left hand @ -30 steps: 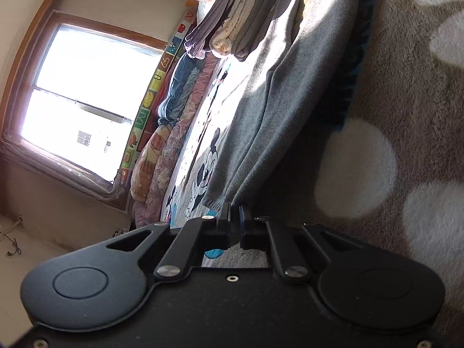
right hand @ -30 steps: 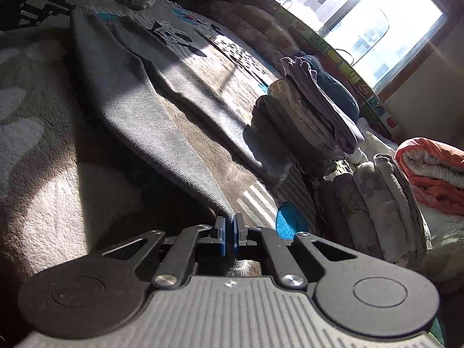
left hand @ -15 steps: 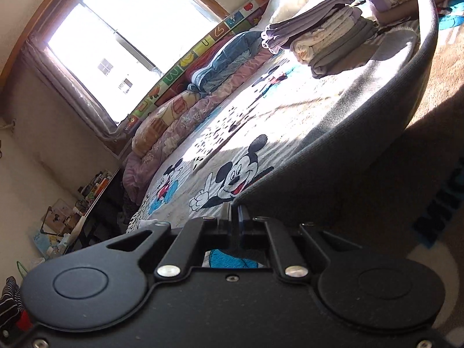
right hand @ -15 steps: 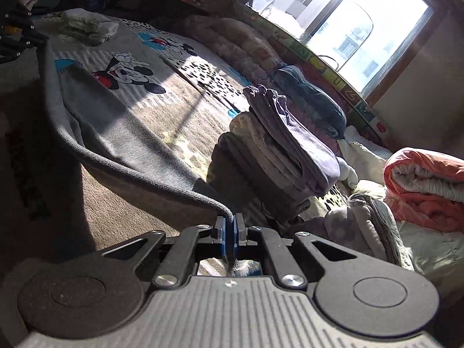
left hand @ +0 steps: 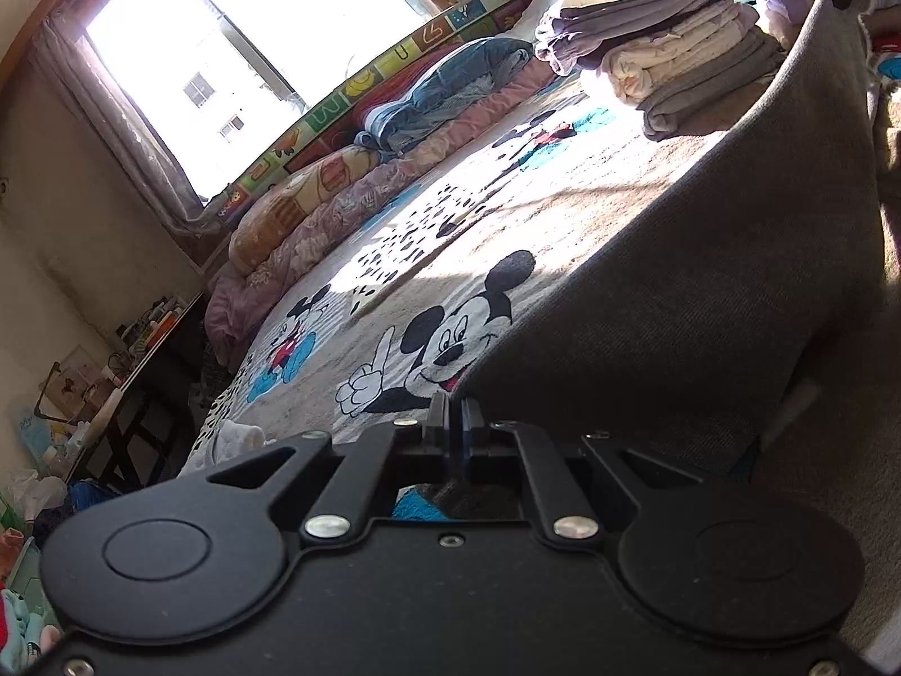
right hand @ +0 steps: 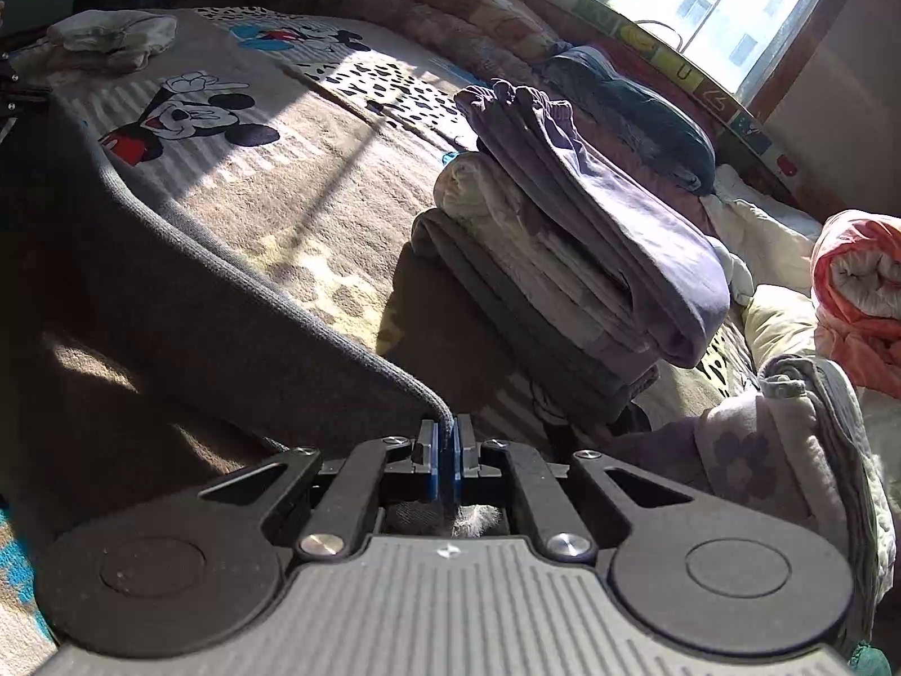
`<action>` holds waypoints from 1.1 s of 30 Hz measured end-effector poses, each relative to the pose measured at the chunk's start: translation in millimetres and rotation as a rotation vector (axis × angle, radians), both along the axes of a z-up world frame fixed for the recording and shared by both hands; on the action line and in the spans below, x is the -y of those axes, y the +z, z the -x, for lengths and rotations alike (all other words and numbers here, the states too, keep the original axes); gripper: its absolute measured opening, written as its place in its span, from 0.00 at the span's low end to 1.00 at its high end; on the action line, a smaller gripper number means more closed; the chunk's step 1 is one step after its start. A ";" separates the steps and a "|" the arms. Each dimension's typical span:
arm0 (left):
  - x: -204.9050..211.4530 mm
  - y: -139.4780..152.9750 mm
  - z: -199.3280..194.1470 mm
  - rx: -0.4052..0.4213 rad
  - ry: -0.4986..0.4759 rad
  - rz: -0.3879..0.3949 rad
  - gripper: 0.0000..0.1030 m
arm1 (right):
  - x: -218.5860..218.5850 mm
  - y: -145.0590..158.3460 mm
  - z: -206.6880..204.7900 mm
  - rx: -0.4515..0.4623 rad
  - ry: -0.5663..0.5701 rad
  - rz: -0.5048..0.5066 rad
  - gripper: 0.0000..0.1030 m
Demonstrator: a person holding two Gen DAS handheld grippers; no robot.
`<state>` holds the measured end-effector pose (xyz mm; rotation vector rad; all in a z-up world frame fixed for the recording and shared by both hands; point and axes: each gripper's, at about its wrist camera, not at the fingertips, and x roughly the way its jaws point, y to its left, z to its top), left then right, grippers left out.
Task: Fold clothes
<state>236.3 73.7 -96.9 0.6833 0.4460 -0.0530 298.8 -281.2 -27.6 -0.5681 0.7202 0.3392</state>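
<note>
since a second ago both tools have swung up and levelled out, lifting the grey knitted garment's edge off the dotted blanket so it now hangs as a taut wall between them.

the left tool [left hand: 453, 422] sits at 6 o'clock in its own view, jaws pressed together on one corner of the grey knitted garment [left hand: 732, 281]; the cloth rises from there toward 1 o'clock, where the other tool appears small at the far corner. at 9 o'clock lies the cartoon-mouse printed bedspread [left hand: 428, 293], with the bright wooden-framed window [left hand: 236, 45] at 11 o'clock.

in the right view, the garment's ribbed hem runs from 9 o'clock down to the right tool [right hand: 445, 439] at 6 o'clock, whose blue-padded jaws are clamped on that hem. at 2 o'clock stands a stack of folded purple, cream and grey clothes [right hand: 563, 248].

holding both corners high and apart keeps the edge straight, which looks meant for carrying it over the lower half in one clean fold. the garment's lower part is draped on the bed, between the tools and near the stack.
</note>
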 end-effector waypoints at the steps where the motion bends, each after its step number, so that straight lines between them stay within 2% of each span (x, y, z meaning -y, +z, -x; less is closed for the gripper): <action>1: -1.6 -3.0 -4.4 -0.009 0.000 0.005 0.02 | 0.3 -2.5 -5.4 -0.012 -0.003 -0.008 0.06; 13: -3.9 -25.2 -48.1 -0.065 -0.002 0.033 0.02 | 12.3 -31.4 -67.0 -0.194 -0.066 -0.109 0.06; 17: -3.2 -31.2 -54.4 -0.069 0.005 0.039 0.02 | 14.1 -38.2 -80.9 -0.301 -0.067 -0.126 0.06; 20: -3.7 -35.6 -57.8 -0.075 0.007 0.043 0.02 | 27.8 -37.9 -95.7 -0.375 -0.148 -0.222 0.07; 22: -3.8 -36.5 -58.8 -0.073 0.013 0.047 0.02 | 38.4 -38.3 -99.1 -0.340 -0.224 -0.274 0.27; 23: -3.8 -36.3 -58.9 -0.071 0.018 0.050 0.02 | 44.4 -37.6 -97.9 -0.302 -0.263 -0.305 0.31; 27: -3.9 -33.4 -58.4 -0.061 0.040 0.064 0.02 | 81.7 -44.2 -77.6 -0.265 -0.439 -0.595 0.41; 31: -2.8 -33.5 -59.3 -0.058 0.054 0.075 0.01 | 105.7 -62.2 -51.2 -0.261 -0.543 -0.812 0.44; 33: -2.2 -34.1 -58.9 -0.059 0.054 0.074 0.01 | 108.4 -71.2 -42.2 -0.251 -0.556 -0.862 0.38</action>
